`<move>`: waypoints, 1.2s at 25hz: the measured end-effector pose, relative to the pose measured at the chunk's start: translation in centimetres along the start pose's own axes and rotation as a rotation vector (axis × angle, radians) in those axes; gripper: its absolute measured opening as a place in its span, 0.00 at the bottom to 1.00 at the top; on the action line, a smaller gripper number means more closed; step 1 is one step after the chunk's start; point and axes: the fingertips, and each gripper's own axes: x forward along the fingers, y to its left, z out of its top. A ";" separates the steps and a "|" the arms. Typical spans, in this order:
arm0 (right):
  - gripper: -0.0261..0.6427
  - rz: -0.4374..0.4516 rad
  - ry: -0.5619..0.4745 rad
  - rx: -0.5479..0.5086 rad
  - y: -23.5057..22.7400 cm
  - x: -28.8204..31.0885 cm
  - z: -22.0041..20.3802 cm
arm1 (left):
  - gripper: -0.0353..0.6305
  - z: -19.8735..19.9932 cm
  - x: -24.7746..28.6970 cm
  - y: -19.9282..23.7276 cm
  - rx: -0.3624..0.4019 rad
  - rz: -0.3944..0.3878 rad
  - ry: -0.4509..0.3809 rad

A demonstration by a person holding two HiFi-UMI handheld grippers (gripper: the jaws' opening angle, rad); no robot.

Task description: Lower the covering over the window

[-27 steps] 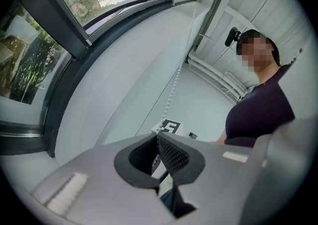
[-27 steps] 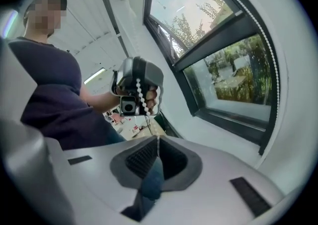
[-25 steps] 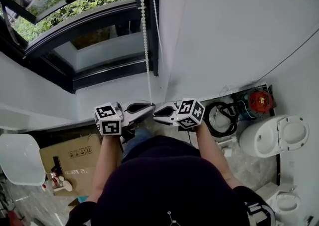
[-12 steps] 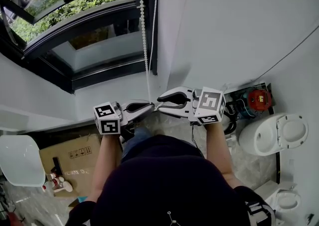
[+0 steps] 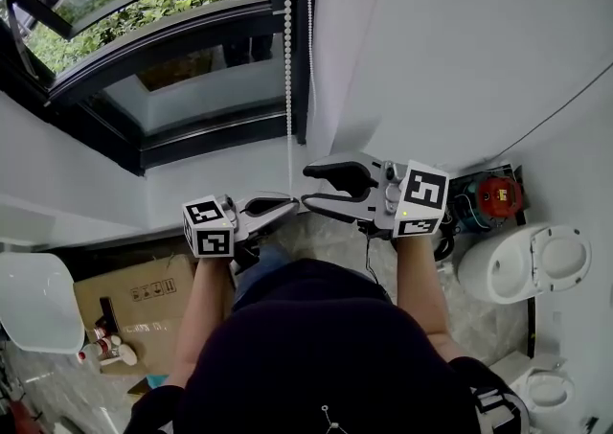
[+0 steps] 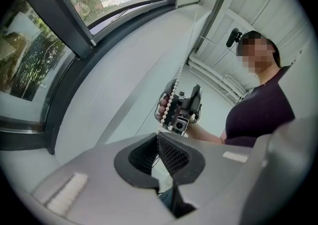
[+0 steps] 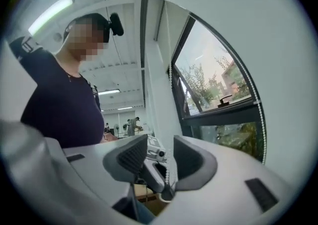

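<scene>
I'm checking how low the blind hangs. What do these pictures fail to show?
- Blind: in no view; the head view's top edge cuts off the window's upper part.
- Bead chain: its upper end runs past that same edge.
- Chain below the left gripper: hidden by the person's body, head view.

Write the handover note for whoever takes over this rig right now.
Left tongs: shut on the white bead chain beside the black-framed window.
Right tongs: open, jaws just been opening; the chain runs between them, higher up, not pinched.
Done: cannot tell, the covering is out of view.
Left: probably close the right tongs on the chain, pull down, repeat.
</scene>
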 end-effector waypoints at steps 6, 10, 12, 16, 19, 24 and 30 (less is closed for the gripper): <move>0.23 -0.067 0.054 -0.026 -1.3 1.7 -0.6 | 0.07 0.0 0.0 -0.1 -0.028 -0.003 -0.015; 0.18 -0.115 0.045 -0.057 -2.0 2.9 0.5 | 0.07 -0.2 0.1 0.0 -0.013 -0.008 -0.004; 0.09 -0.117 0.038 -0.060 -1.8 3.2 1.2 | 0.07 -0.3 0.2 -0.2 -0.003 -0.020 -0.004; 0.07 -0.122 0.032 -0.023 -2.1 3.4 1.3 | 0.07 -0.2 0.0 -0.3 -0.015 -0.017 -0.023; 0.07 -0.098 -0.004 0.045 -2.3 3.4 1.1 | 0.07 -0.4 0.1 -0.4 -0.007 -0.021 -0.021; 0.06 -0.091 0.070 0.066 -2.5 3.2 -1.2 | 0.07 -2.5 0.7 0.0 0.039 -0.013 0.044; 0.06 -0.085 0.061 0.099 -2.8 2.5 -1.7 | 0.07 -2.9 0.8 0.3 -0.002 -0.021 0.002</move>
